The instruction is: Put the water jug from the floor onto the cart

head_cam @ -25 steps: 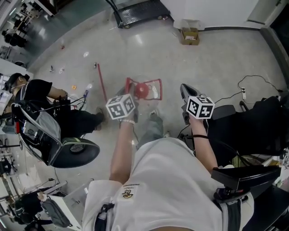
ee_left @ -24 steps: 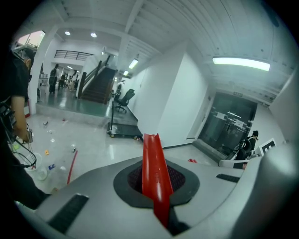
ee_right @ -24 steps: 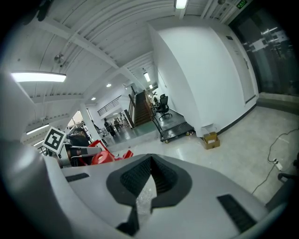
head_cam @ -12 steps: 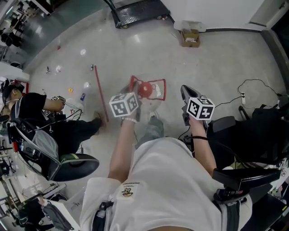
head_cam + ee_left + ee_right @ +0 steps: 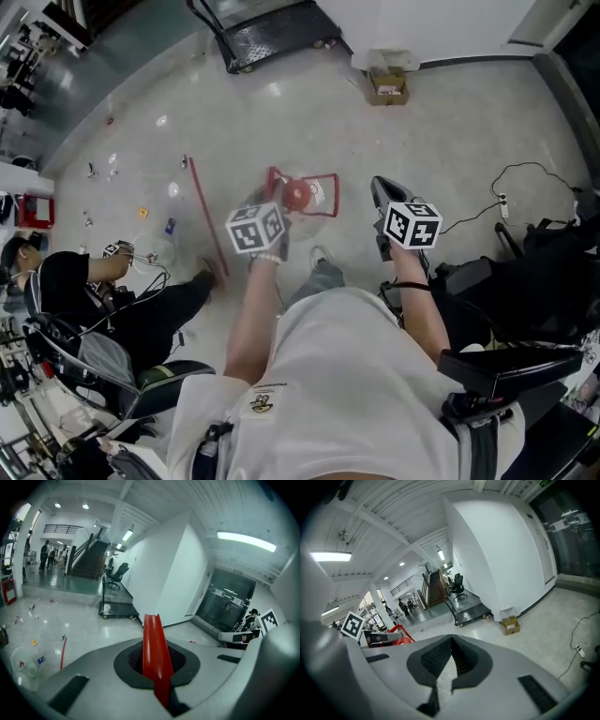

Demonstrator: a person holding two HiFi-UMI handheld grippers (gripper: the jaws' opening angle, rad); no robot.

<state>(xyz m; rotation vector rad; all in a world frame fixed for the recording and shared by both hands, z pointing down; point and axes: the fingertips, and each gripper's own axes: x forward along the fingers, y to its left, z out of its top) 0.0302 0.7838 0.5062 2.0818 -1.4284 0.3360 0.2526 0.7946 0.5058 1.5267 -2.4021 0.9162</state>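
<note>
- My left tongs (image 5: 157, 667) are clamped shut on a flat red plastic handle (image 5: 152, 634), which stands up between the pads.
- In the head view that handle is part of a red frame around the clear water jug with the round red cap (image 5: 298, 194). The jug is just in front of me, between my two tongs. I cannot tell whether it hangs free of the floor.
- My right tongs (image 5: 450, 656) are closed, the pads meeting at their tips, with nothing I can make out between them.
- The black flat platform cart (image 5: 272, 33) stands well ahead of the jug, beside the white wall (image 5: 450, 23).
- A small brown cardboard box (image 5: 387, 84) sits against that wall, near the cart's right end.
- A long thin red rod (image 5: 206, 214) lies on the pale polished floor (image 5: 469, 131) just left of the jug, with small bits of litter (image 5: 161, 120) scattered beyond it.
- A seated person in black (image 5: 84, 291) is low at my left, near the rod's near end.
- A black cable with a white plug (image 5: 503, 200) loops over the floor at my right.
</note>
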